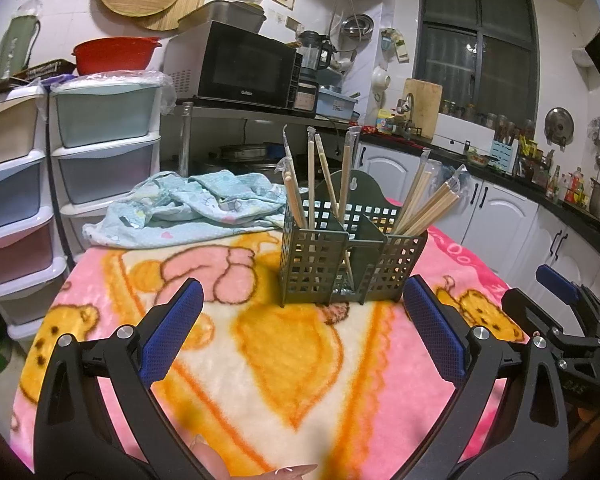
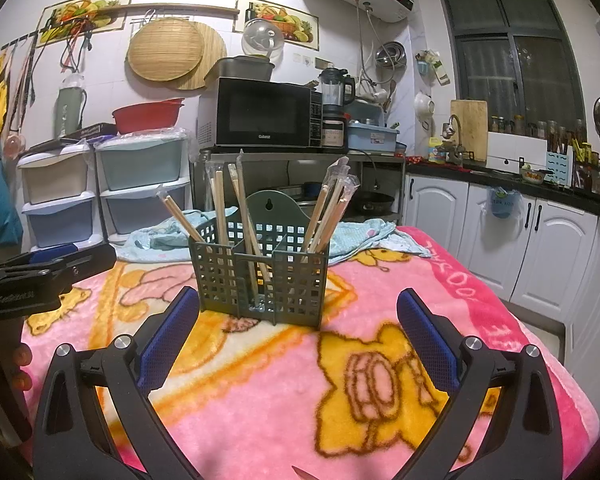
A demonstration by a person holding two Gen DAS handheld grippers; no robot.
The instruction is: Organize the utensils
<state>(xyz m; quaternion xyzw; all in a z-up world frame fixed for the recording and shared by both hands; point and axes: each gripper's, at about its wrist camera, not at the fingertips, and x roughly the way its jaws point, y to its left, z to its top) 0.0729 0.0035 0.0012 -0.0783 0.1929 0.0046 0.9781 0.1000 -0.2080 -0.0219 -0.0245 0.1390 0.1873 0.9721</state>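
Left wrist view: green slotted holder point(image 1: 340, 256) stands upright on the pink cartoon blanket point(image 1: 260, 360), mid-table, just beyond the tongs. Three compartments. Left one holds four or so wooden chopsticks point(image 1: 312, 184), some with plastic sleeves on top. Right one holds a fanned bunch leaning right point(image 1: 428, 204). Middle front pocket: one stick angled down inside, rest unclear. Light blue cloth point(image 1: 188, 208) is bunched on the far left of the table, behind the holder. Left tongs point(image 1: 302, 308) are spread wide, nothing between the blue pads. Right tongs point(image 1: 556, 280) show at the right edge, seen side-on; jaw gap not readable here.

Right wrist view: same holder point(image 2: 260, 276) is centred, near the tongs. Chopsticks in the left point(image 2: 220, 208) and right point(image 2: 332, 208) compartments lean outward; a couple cross into the middle. Right tongs point(image 2: 298, 308) are wide apart and empty. Left tongs point(image 2: 48, 260) poke in from the left, well apart from the holder.
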